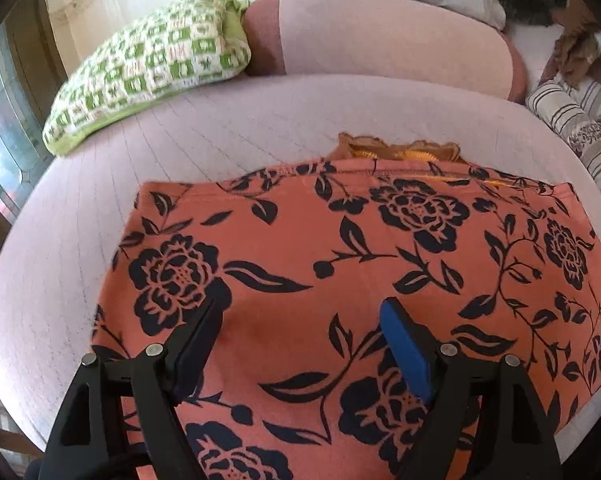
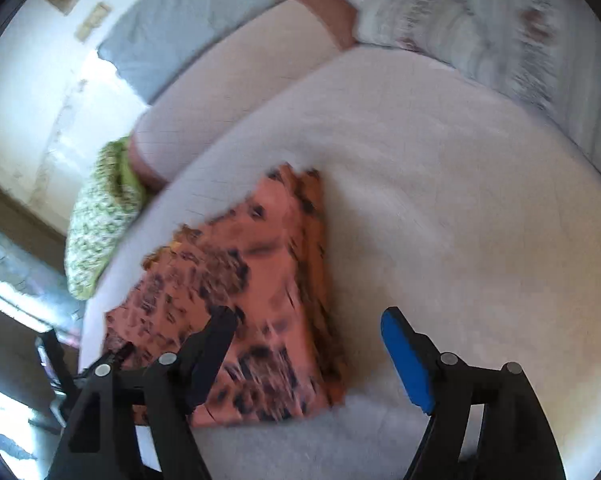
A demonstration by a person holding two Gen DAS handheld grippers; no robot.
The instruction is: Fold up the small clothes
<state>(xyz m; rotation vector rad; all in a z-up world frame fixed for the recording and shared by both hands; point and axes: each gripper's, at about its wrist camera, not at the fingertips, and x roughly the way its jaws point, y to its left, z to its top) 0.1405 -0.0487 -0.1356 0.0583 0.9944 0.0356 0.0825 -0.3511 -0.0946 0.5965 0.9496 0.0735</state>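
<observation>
Daylight came from the window [image 1: 4, 128] at the left edge of the left wrist view, which was fairly sharp and evenly lit. The right wrist view was smeared by motion blur, with the wall [image 2: 24, 92] at upper left washed out. Both frames bowed strongly at the edges, with dark corners.

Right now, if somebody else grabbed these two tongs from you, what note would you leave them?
Left tongs: open, empty, over the middle of the orange floral garment.
Right tongs: open, empty, at the garment's right edge, partly over bare pink bedcover.
Garment: lies on the bedcover, apparently already folded into a layered rectangle; a brown and yellow trim peeks out at the far edge.
Green checked pillow sits behind on the left.
Left to do: probably another fold or tidying; the right view is blurred, so check the edges.
</observation>
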